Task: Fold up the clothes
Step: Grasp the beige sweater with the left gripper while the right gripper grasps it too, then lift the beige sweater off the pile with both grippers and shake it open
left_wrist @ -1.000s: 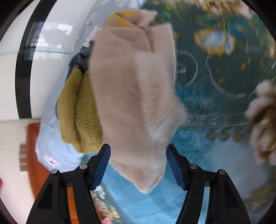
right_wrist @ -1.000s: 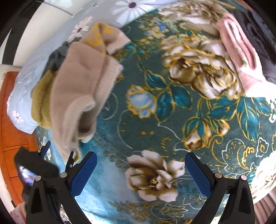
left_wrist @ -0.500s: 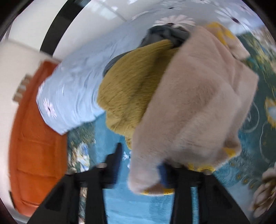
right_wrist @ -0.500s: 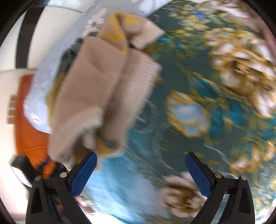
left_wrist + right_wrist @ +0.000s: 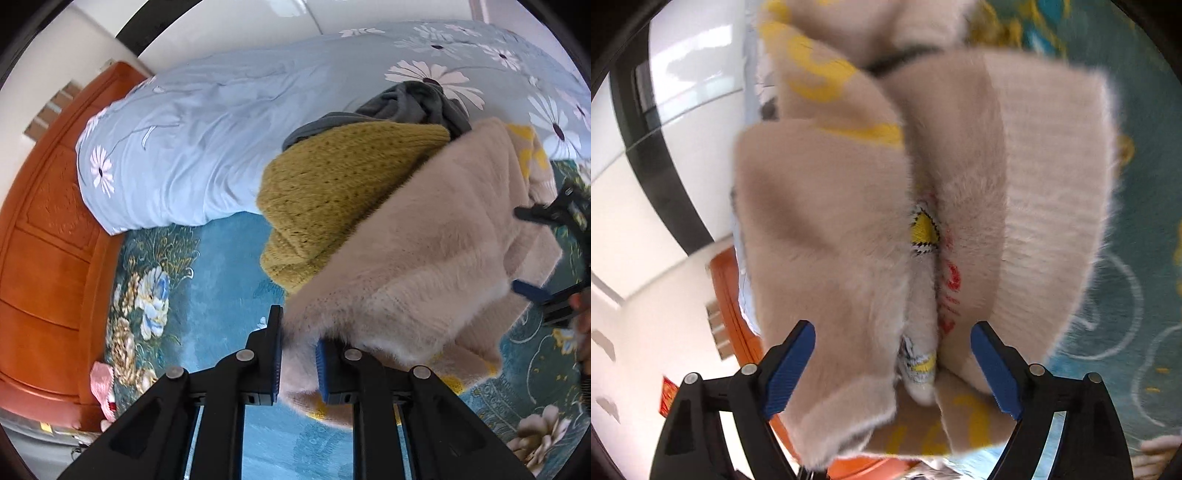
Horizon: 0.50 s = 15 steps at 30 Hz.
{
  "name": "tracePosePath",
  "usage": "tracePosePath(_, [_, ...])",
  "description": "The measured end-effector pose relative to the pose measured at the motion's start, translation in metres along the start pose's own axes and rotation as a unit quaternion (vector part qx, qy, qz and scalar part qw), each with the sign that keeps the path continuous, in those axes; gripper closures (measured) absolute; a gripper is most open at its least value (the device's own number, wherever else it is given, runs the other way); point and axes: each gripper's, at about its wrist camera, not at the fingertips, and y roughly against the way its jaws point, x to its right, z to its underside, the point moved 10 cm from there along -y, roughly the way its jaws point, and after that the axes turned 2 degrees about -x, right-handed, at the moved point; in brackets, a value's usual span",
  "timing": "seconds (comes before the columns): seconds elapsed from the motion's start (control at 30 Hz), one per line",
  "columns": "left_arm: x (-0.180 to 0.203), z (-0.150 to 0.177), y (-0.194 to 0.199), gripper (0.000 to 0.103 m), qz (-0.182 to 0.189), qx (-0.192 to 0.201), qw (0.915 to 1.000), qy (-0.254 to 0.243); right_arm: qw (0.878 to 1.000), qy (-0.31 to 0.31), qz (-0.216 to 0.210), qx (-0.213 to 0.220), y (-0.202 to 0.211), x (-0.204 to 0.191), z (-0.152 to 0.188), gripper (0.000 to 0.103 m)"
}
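Observation:
A folded fluffy beige sweater (image 5: 424, 266) with yellow print lies partly on a mustard knit sweater (image 5: 332, 192) and a dark grey garment (image 5: 410, 103). My left gripper (image 5: 299, 354) is shut on the beige sweater's near edge. My right gripper (image 5: 894, 365) is open, its blue pads either side of the sweater's (image 5: 849, 221) folded layers, not pinching them. It also shows at the right edge of the left wrist view (image 5: 546, 254).
The clothes rest on a teal floral blanket (image 5: 221, 273) on the bed. A light blue daisy-print duvet (image 5: 207, 140) lies behind. An orange wooden headboard (image 5: 44, 258) stands at the left. A small pink item (image 5: 101, 384) lies by the headboard.
My left gripper has closed on the beige sweater's edge and swung left toward the headboard. My right gripper has moved in until the sweater sits between its open fingers.

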Motion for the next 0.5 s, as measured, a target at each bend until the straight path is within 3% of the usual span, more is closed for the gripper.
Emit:
tracePosePath(0.17, [-0.012, 0.000, 0.002, 0.088, 0.019, -0.006, 0.9996, 0.018, 0.998, -0.041, -0.049, -0.002, -0.032, -0.009, 0.005, 0.016])
tracePosePath(0.3, [-0.014, 0.002, 0.009, 0.090, 0.029, -0.002, 0.9994, 0.017, 0.996, -0.025, -0.083, -0.001, -0.040, -0.042, 0.011, 0.028])
tracePosePath(0.37, [-0.013, 0.005, 0.013, 0.091, 0.031, 0.002, 0.9994, 0.015, 0.997, -0.008, -0.076, 0.000, -0.038, -0.053, 0.015, 0.051])
tracePosePath(0.4, [-0.012, 0.006, 0.014, 0.091, 0.033, 0.003, 0.9994, 0.014, 0.998, 0.001, -0.070, 0.001, -0.037, -0.058, 0.018, 0.075])
tracePosePath(0.43, [-0.012, 0.007, 0.017, 0.091, 0.034, 0.006, 0.9993, 0.014, 0.998, 0.010, -0.062, 0.004, -0.034, -0.061, 0.021, 0.089])
tracePosePath(0.5, [-0.011, 0.009, 0.025, 0.092, 0.039, 0.012, 0.9991, 0.013, 0.998, 0.033, -0.058, 0.015, -0.023, -0.073, 0.029, 0.089])
